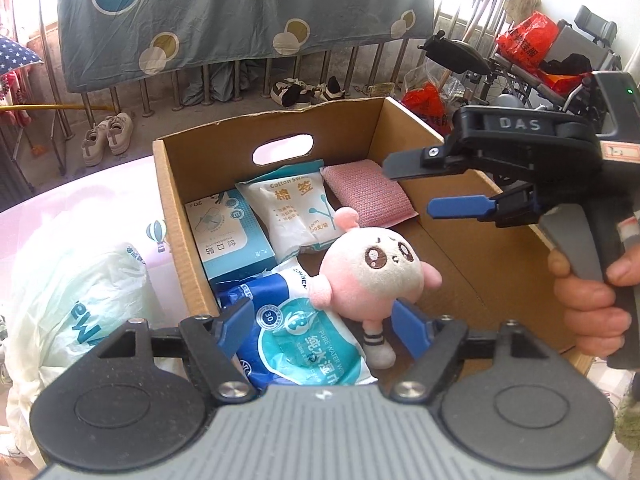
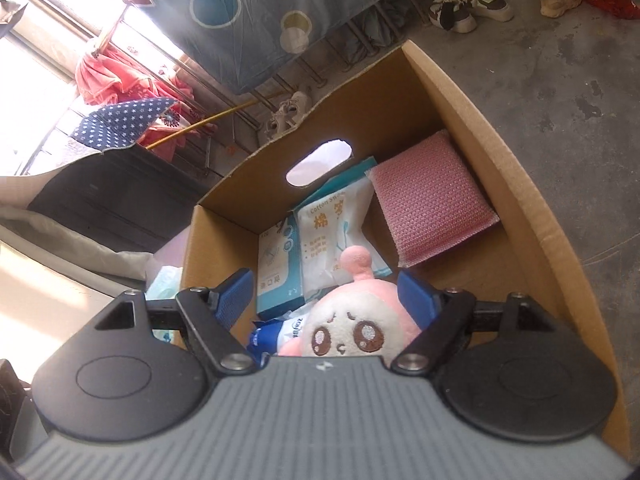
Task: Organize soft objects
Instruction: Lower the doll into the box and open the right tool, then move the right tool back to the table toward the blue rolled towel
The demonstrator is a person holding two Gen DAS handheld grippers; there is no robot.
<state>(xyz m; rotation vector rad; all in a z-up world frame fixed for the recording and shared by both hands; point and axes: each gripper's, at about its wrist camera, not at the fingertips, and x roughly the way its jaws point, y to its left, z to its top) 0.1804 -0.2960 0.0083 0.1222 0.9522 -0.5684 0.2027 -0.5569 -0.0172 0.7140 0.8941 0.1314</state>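
Both the left tool [image 1: 324, 320] and the right tool [image 2: 326, 292] hang spread and empty above the cardboard box [image 1: 400, 120], where the pink plush toy [image 1: 372, 276] lies on a wet-wipes pack [image 1: 312, 340].

A grey sheet [image 1: 224, 20] with blue and tan circles hangs over a metal railing [image 1: 208, 84], bright daylight glaring at both sides of it. On the grey concrete floor [image 2: 580, 92] below the sheet lie shoes [image 1: 304, 92]. Left of it stand white sneakers [image 1: 106, 136]; right of it, red bags [image 1: 524, 40].
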